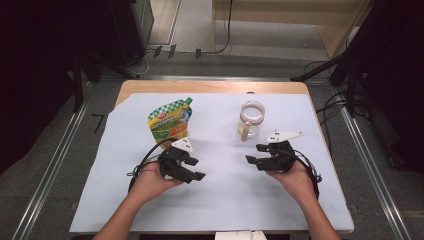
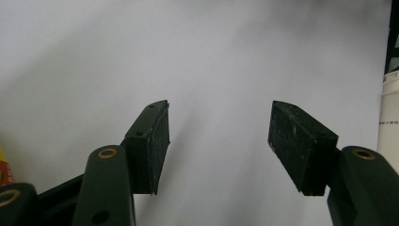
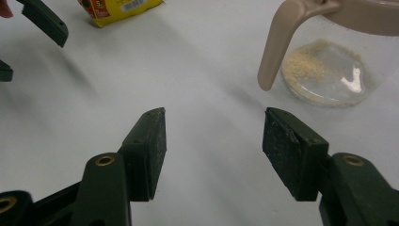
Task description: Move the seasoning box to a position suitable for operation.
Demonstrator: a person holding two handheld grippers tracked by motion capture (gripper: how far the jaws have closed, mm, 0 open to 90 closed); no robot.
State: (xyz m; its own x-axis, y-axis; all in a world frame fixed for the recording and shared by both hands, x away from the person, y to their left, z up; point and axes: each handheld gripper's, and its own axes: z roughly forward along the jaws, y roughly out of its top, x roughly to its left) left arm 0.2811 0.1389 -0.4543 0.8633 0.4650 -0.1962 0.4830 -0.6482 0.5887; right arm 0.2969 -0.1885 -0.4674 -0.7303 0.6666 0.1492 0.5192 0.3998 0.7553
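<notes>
Both grippers agape, low, inward-pointing.

A colourful pouch and a clear jug stand apart on the white table sheet.

We cannot read the print on the pouch near the table's far left corner in the high view; it is too small. In the right gripper view the top edge cuts that pouch to a yellow corner, its label blurred. The same edge cuts off the upper part of the glass jug, leaving its beige handle and base. In the left gripper view, we see a white object cut by the right edge; we cannot tell what it is. A yellow-red sliver at the left edge is too little to identify. The high view's bottom edge cuts a white thing at the table's near edge.
</notes>
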